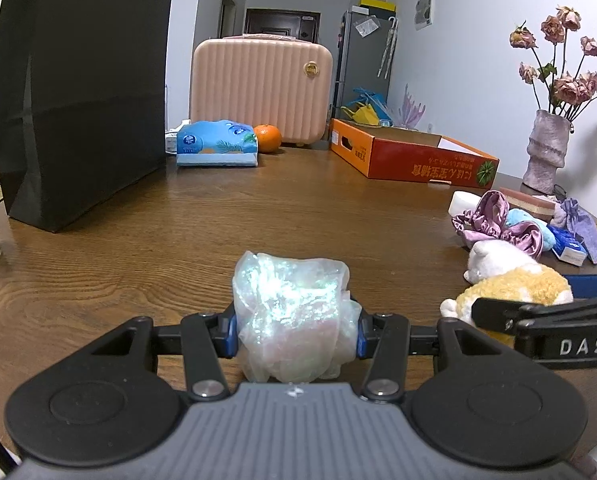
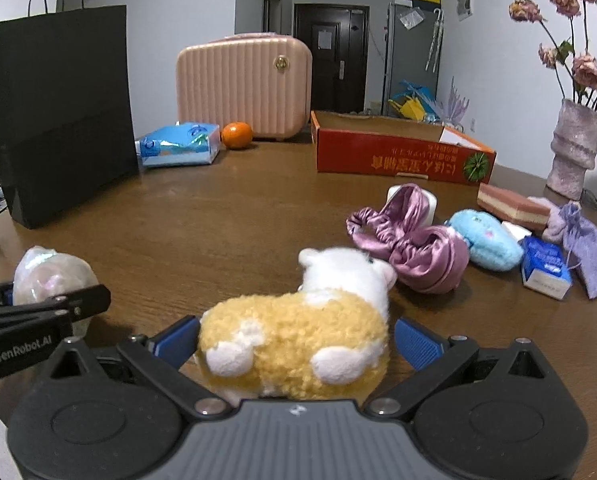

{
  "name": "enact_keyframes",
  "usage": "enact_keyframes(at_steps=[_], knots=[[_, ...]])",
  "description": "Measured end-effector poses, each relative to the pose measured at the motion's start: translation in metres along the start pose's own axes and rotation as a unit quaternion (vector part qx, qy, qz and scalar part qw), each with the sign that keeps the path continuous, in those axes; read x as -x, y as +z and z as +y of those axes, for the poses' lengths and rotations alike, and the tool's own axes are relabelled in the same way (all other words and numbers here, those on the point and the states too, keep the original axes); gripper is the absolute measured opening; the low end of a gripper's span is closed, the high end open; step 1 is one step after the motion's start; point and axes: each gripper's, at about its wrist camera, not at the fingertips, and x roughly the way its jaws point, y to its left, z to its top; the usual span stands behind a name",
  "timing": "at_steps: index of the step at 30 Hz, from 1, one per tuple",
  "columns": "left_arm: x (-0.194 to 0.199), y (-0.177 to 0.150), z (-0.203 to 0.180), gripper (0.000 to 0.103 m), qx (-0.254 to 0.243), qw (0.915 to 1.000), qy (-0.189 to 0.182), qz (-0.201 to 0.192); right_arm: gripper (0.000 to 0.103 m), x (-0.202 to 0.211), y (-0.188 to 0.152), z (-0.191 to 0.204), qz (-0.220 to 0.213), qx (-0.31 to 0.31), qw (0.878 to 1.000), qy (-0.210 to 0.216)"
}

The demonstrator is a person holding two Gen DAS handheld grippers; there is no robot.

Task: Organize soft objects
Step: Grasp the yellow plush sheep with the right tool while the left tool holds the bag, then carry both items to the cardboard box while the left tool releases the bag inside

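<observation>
Wooden table (image 1: 298, 208): left gripper (image 1: 296, 330) clamps a crumpled plastic bag (image 1: 294, 312); right gripper (image 2: 296, 344), jaws apart, straddles a plush toy (image 2: 298, 344), apparently about to close.

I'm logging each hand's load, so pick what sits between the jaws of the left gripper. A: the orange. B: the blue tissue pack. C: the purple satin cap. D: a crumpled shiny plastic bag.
D: in the left wrist view the left gripper has its blue pads pressed on both sides of the crumpled shiny plastic bag, above the table.
</observation>
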Motion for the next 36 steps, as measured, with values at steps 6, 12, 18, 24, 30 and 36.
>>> enact_keyframes(at_steps=[6, 12, 18, 24, 30, 36], knots=[[-0.004, 0.004, 0.0, 0.05, -0.006, 1.0, -0.001, 0.003, 0.101, -0.009, -0.003, 0.001, 0.008, 0.001, 1.0, -0.001], [-0.004, 0.01, -0.006, 0.05, -0.013, 0.9999, -0.003, -0.001, 0.096, -0.007, -0.002, -0.002, 0.0, 0.001, 1.0, 0.005], [0.0, 0.018, -0.013, 0.05, -0.019, 0.9998, -0.001, -0.006, 0.094, 0.002, 0.001, -0.006, -0.019, 0.007, 1.0, 0.016], [0.003, 0.03, -0.024, 0.05, -0.023, 0.9996, 0.001, -0.014, 0.094, 0.015, 0.008, -0.017, -0.045, 0.006, 0.999, 0.026], [0.005, 0.042, -0.039, 0.05, -0.028, 0.9993, -0.003, -0.023, 0.094, 0.025, 0.018, -0.033, -0.071, 0.0, 0.997, 0.029], [0.0, 0.059, -0.055, 0.05, -0.033, 0.9989, -0.006, -0.032, 0.094, 0.029, 0.031, -0.053, -0.092, -0.007, 0.995, 0.029]])
